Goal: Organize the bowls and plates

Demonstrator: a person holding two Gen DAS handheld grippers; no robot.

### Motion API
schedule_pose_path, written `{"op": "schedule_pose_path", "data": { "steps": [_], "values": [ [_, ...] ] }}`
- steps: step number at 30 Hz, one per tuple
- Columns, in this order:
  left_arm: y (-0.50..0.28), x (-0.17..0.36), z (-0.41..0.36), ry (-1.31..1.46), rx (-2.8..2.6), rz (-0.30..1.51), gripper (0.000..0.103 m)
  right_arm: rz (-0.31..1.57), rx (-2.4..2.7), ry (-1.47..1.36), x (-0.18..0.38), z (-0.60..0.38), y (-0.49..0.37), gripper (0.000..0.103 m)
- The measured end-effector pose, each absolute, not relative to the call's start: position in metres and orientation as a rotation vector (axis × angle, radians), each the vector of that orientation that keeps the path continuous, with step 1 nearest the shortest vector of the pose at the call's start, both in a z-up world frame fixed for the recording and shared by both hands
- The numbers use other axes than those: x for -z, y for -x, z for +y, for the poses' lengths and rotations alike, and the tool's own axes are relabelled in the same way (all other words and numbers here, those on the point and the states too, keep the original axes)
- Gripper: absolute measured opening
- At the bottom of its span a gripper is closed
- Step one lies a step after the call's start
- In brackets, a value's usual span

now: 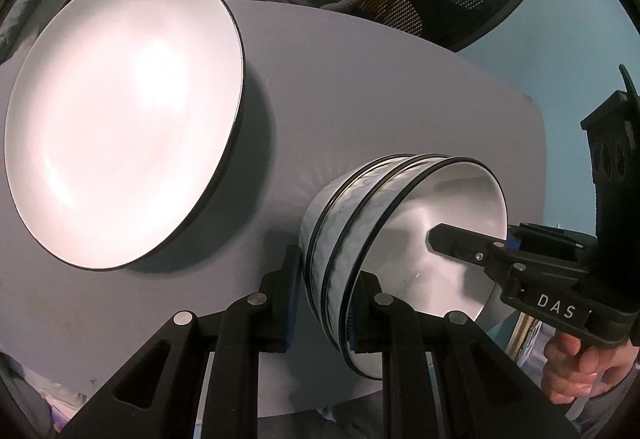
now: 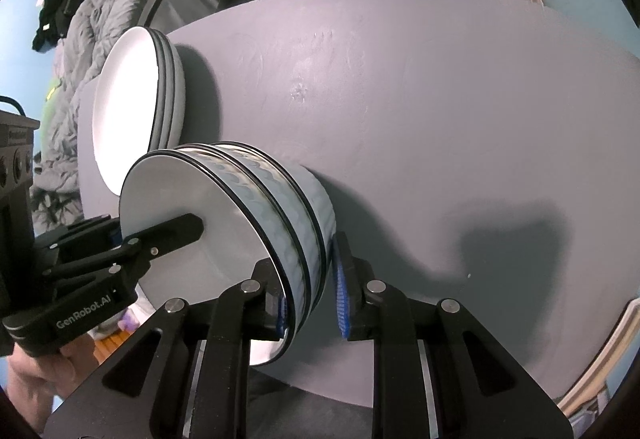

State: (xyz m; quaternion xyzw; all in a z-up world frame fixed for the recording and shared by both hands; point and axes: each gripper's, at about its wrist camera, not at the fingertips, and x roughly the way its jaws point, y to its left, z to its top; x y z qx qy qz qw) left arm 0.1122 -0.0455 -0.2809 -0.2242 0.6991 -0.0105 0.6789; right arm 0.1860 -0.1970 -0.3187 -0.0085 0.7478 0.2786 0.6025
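Both tongs clamp the rim of one stack of three nested bowls [image 1: 384, 235]: the left gripper [image 1: 324, 303] holds its side with one finger inside the top bowl, and the right gripper [image 2: 310, 291] pinches the opposite side the same way. This stack sits near the grey table's [image 2: 440, 99] front edge. Beside it, toward the left edge, lies a stack of white plates [image 1: 120, 119].

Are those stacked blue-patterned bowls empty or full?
Empty: the top bowl of the stacked blue-patterned bowls shows bare white inside; the lower bowls' insides are hidden.
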Motion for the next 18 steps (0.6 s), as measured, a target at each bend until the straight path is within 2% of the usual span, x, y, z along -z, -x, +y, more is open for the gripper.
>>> {"op": "schedule_pose_path", "data": {
  "steps": [18],
  "values": [
    [-0.1054, 0.2753, -0.0453, 0.484, 0.019, 1.558, 0.017, 1.711, -0.618, 0.061, 0.3093, -0.1888, -0.1759, 0.017]
  ]
}}
